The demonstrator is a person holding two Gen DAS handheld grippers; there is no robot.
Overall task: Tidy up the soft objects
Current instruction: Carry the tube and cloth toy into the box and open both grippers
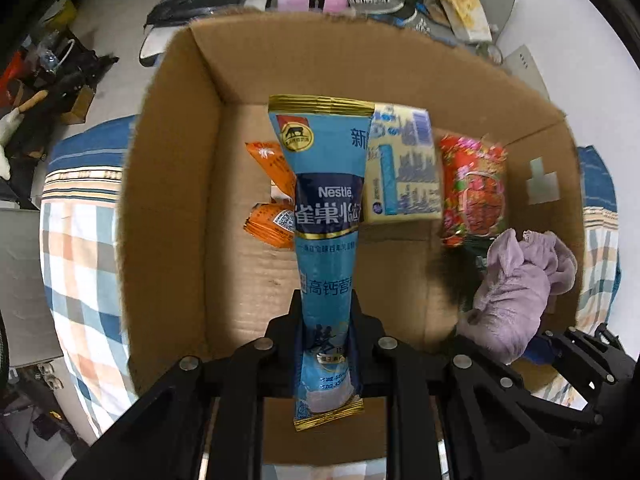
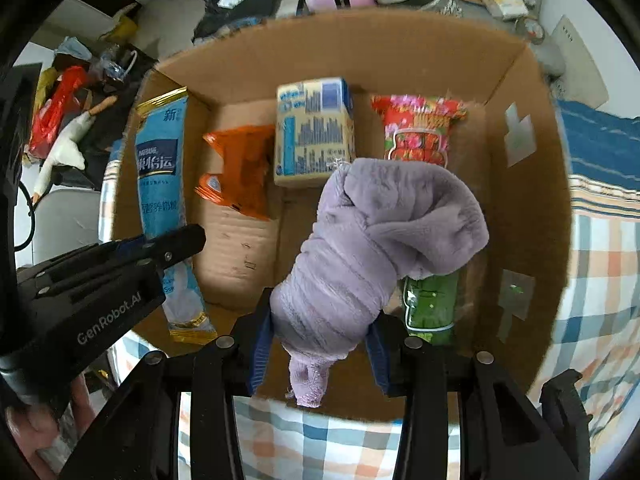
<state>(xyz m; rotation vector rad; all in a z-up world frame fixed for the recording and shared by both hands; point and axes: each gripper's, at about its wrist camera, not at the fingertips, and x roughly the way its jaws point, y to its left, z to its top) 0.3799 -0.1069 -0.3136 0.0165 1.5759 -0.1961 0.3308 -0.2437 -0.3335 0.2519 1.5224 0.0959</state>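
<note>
Left wrist: left claw (image 1: 326, 320) pinches the blue Nestle packet (image 1: 326, 216); right claw (image 2: 320, 344) clamps the purple cloth (image 2: 360, 248).

Blue milk-powder pouch (image 1: 326, 216), lilac fleece cloth (image 2: 376, 248), brown cardboard box (image 2: 520, 200)

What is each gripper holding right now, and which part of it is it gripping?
The left gripper pinches the blue Nestle pouch near its lower end. The right gripper clamps the purple fuzzy sock near its narrow end.
</note>
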